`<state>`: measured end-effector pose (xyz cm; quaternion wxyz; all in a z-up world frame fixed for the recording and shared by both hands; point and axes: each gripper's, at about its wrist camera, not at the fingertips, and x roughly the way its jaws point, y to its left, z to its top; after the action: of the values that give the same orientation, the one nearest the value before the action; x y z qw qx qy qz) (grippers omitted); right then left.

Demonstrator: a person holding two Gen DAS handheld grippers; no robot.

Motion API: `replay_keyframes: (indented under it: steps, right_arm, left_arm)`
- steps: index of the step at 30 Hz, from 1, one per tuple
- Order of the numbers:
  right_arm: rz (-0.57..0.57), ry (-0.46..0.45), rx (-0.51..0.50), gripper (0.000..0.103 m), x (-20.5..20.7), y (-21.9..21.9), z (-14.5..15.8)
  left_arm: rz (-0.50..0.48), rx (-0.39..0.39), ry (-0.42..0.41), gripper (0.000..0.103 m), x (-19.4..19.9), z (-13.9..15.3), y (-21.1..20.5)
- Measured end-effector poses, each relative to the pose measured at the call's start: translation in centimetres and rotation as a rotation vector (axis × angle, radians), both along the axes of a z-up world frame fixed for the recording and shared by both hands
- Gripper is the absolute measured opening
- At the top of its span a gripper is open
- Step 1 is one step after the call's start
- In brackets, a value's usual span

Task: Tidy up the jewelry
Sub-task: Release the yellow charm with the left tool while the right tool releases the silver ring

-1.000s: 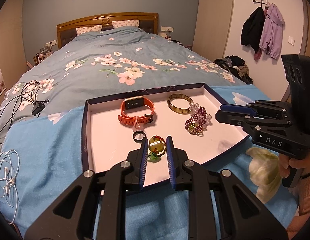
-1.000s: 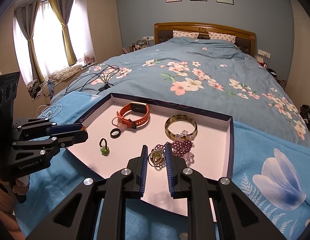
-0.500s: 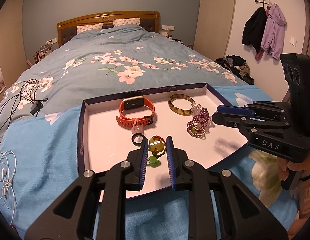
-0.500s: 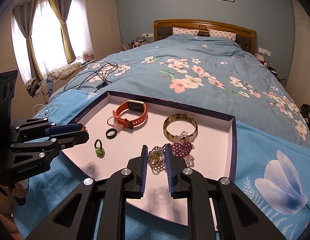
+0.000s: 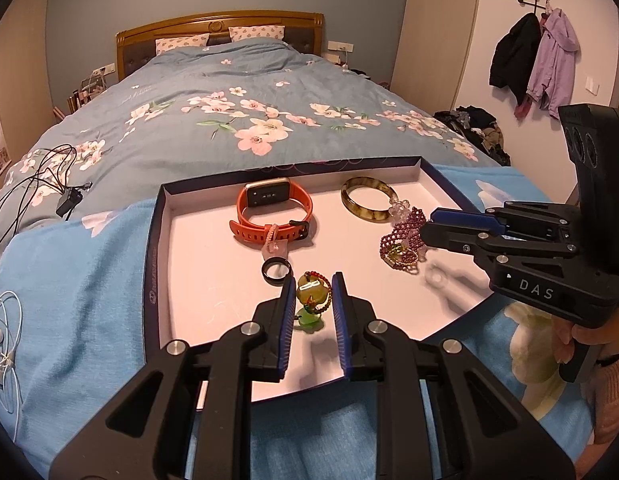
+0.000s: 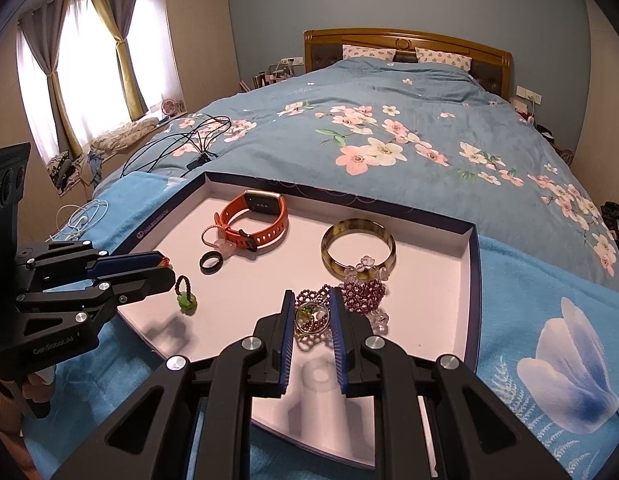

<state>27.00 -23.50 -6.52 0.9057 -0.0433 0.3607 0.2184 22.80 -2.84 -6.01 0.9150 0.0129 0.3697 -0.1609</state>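
Note:
A shallow white tray (image 5: 153,264) with dark walls lies on the blue bedspread. It holds an orange watch (image 5: 269,208), an amber bangle (image 5: 365,213), a black ring (image 5: 264,270) and purple beadwork (image 5: 409,224). My left gripper (image 5: 313,280) hovers over the tray's near edge, shut on a yellow-green pendant (image 5: 311,288). A red bead loop with a green charm (image 6: 186,302) lies just past its tips. My right gripper (image 6: 311,296) hangs above the beadwork (image 6: 363,294) with its jaws a narrow gap apart. A round gold-rimmed pendant (image 6: 311,314) lies on the tray under that gap, untouched.
Black cables (image 5: 41,176) and white earphones (image 5: 1,340) lie on the bed left of the tray. The floral duvet stretches back to a wooden headboard (image 5: 217,24). Coats (image 5: 533,56) hang on the right wall. A hand (image 5: 589,336) grips the right tool's handle.

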Motion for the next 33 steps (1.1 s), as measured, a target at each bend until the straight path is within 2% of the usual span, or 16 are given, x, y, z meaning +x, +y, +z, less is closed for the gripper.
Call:
replay_keyframes:
  steps: [30,33]
  right_arm:
    - [-0.026,0.043,-0.009,0.016,1.2,0.0,-1.2]
    - [-0.031,0.037,-0.002,0.017,0.9,-0.2,-1.1]
  left_arm:
    - [0.034,0.066,0.049,0.019,2.0,-2.0,-1.1]
    - [0.038,0.066,0.05,0.024,2.0,-2.1,-1.1]
